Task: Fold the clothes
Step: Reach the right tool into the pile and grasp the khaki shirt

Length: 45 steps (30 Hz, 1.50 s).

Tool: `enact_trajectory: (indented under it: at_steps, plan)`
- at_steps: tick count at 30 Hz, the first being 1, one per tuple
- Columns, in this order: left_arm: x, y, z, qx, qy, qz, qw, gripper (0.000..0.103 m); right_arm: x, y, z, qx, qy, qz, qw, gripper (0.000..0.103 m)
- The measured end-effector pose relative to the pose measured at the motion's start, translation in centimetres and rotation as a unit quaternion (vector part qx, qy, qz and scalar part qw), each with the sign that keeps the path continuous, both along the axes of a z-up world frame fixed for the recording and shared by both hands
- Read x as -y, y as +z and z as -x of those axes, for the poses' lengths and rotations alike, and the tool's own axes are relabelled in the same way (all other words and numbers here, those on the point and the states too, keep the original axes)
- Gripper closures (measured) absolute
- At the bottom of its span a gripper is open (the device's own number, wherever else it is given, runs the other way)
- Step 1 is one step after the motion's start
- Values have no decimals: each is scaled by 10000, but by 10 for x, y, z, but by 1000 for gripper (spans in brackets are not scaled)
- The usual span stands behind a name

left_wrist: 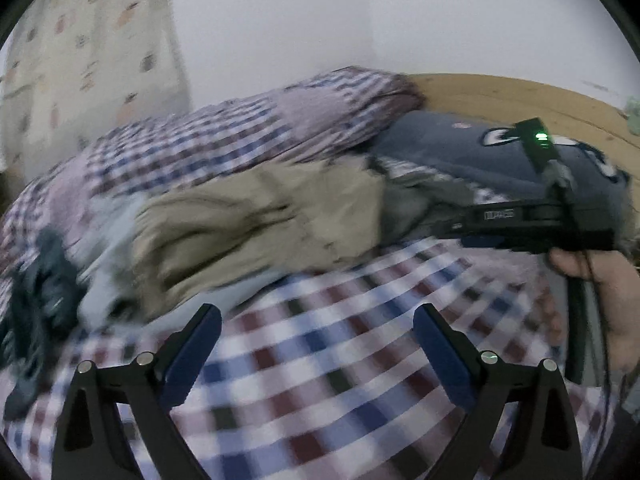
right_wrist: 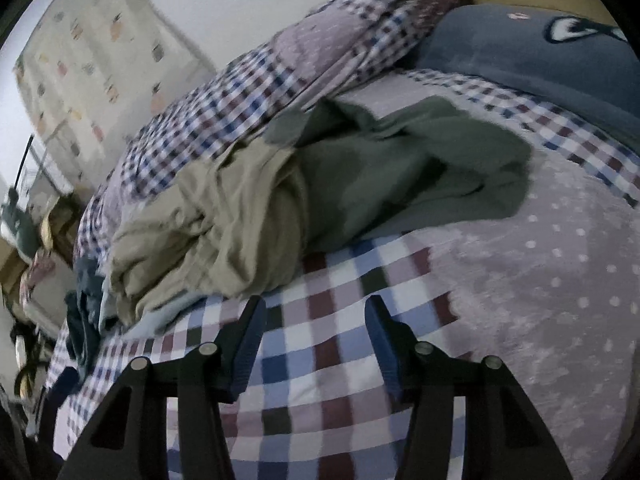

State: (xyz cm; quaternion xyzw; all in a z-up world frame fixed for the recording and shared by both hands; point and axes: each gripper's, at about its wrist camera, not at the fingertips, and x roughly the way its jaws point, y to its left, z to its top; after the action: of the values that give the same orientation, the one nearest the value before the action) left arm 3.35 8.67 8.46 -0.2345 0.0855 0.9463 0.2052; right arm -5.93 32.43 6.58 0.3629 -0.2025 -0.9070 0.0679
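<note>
The left gripper [left_wrist: 318, 328] hung with its jaws spread wide and nothing between them (its own view was blurred). The right gripper [right_wrist: 316, 320] was also parted and empty, though less widely. At the right of the left view, the person's right hand [left_wrist: 612, 300] gripped that tool's handle.

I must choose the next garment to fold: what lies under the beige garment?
Under the beige garment, a light blue cloth peeks out onto the checked bedsheet. How far it extends beneath is hidden.
</note>
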Motion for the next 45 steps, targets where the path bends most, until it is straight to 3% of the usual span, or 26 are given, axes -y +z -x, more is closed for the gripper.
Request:
enact_trajectory:
  at_steps: [2, 6, 14, 17, 23, 25, 27, 31, 36, 42, 45]
  plan:
    - [-23, 3, 8, -78, -81, 153, 9998, 6, -11, 5, -2, -77, -77, 99, 9999, 47]
    - [-65, 2, 30, -177, -194, 700, 9972, 23, -32, 13, -6, -210, -214, 264, 9992, 47]
    - [-114, -28, 78, -69, -323, 1813, 9829, 34, -67, 20, -12, -271, -446, 588, 9969, 47]
    - [-125, -39, 93, -15, -349, 2033, 9785, 39, -76, 20, -13, -276, -508, 684, 9960, 47]
    - [-136, -54, 124, 227, 29, 2411, 9702, 63, -84, 21, -15, -282, -480, 689, 9961, 47]
    - [-133, -51, 129, 307, 24, 2286, 9730, 87, -84, 21, -15, -275, -473, 675, 9962, 47]
    - [-126, -42, 130, 394, 16, 1986, 9793, 97, -84, 21, -15, -263, -464, 669, 9963, 47]
    - [-109, -13, 127, 531, -111, 1243, 9908, 100, -84, 19, -14, -231, -437, 641, 9967, 47]
    - [-86, 40, 119, 618, -348, 270, 9971, 101, -76, 19, -13, -238, -268, 651, 9972, 47]
    - [-60, 113, 103, 681, -687, -841, 9917, 101, -42, 36, -18, -669, 474, 356, 9960, 46]
    - [-52, 141, 96, 733, -865, -1237, 9858, 101, -24, 51, -30, -1138, 943, 319, 9885, 39]
